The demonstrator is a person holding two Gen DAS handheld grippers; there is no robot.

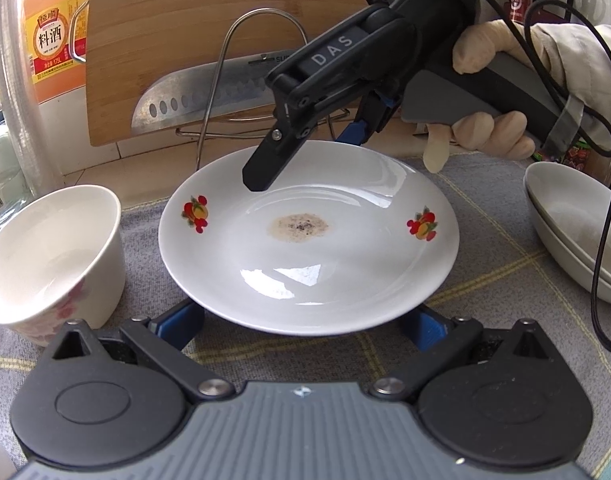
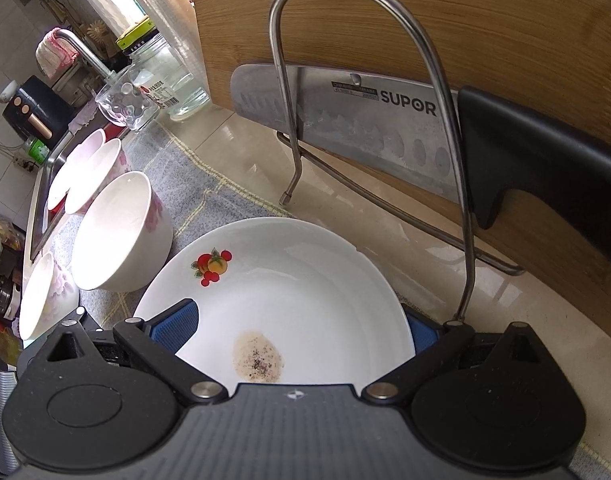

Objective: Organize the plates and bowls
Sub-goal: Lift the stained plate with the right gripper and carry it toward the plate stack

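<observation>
- one white plate (image 1: 309, 240) with fruit prints, a brown stain at its centre;
- four tall white bowls (image 2: 119, 232) with pink flowers in the right wrist view;
- two shallow bowls (image 1: 573, 236) stacked at the right;
- one knife (image 2: 385, 128); one cutting board (image 2: 465, 20); one wire rack (image 2: 385, 80);
- two grippers: left (image 1: 301, 320), right (image 1: 289, 152)

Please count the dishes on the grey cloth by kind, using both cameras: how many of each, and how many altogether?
Flat plate with fruit motif: 1
Shallow dishes, stacked at the right: 2
Tall white bowls with pink flowers: 4
Total: 7
</observation>
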